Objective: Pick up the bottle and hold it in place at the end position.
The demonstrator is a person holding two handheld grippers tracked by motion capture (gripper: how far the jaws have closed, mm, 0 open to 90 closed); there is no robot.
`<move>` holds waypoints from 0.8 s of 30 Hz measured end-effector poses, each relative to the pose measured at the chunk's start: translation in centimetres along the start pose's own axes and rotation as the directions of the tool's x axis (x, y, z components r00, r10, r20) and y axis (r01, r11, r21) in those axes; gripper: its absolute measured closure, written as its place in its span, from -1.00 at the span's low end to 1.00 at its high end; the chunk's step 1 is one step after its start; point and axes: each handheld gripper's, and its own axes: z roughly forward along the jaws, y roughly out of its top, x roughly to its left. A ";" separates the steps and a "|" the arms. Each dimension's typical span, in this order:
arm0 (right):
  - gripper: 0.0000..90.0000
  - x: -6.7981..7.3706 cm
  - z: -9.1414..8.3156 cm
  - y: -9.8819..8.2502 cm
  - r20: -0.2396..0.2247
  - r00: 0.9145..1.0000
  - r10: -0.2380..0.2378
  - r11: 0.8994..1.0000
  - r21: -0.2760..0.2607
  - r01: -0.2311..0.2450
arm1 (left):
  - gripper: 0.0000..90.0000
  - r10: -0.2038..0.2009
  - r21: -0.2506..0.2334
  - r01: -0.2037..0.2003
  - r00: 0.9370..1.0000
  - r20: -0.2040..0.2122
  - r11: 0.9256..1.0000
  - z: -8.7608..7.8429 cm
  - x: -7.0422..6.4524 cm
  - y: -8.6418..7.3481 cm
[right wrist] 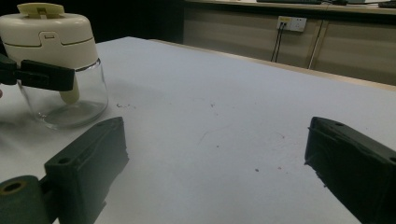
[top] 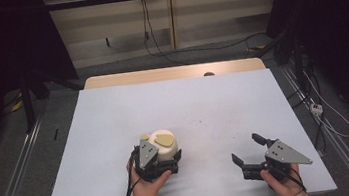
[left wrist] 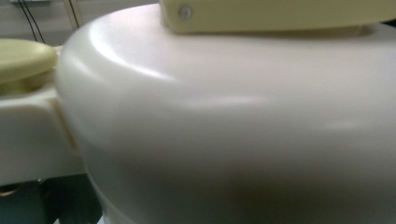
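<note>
Left gripper (top: 163,166) is clamped round a glass jar (top: 164,148) with a cream lid, sitting near the front of the table (top: 114,115), so the grab looks done. Lid's on, nothing lifted as far as I can see. Right gripper (top: 249,150) hangs wide open, well apart, doing nothing yet.

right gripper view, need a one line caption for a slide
Open right gripper faces a glass jar with a cream lid, gripped by the left gripper on a white table.
</note>
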 end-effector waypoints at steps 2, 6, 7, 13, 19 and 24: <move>-0.89 0.0 0.0 0.0 0.000 1.000 0.001 1.000 0.002 -0.001 | -0.90 -0.002 -0.003 0.002 1.000 -0.001 1.000 0.0 -0.1 0.0; -0.89 0.0 0.0 0.0 -0.002 1.000 -0.001 1.000 0.000 0.001 | -0.89 0.008 -0.009 -0.008 1.000 0.005 1.000 0.0 -0.1 0.0; -0.89 0.0 0.0 0.0 -0.002 1.000 -0.001 1.000 0.000 0.001 | -0.89 0.008 -0.009 -0.008 1.000 0.005 1.000 0.0 -0.1 0.0; -0.89 0.0 0.0 0.0 -0.003 1.000 -0.001 1.000 -0.002 0.001 | -0.89 0.025 -0.022 -0.024 0.999 0.024 0.999 0.0 -0.1 0.0; -0.89 -0.1 -0.1 0.0 -0.003 1.000 -0.001 1.000 -0.006 0.001 | -0.89 0.027 -0.027 -0.025 0.998 0.052 0.999 0.0 -0.1 0.5; -0.89 -0.1 0.0 0.0 -0.002 1.000 -0.001 1.000 -0.006 0.001 | -0.89 0.001 -0.025 0.000 0.998 0.065 1.000 0.2 0.5 0.9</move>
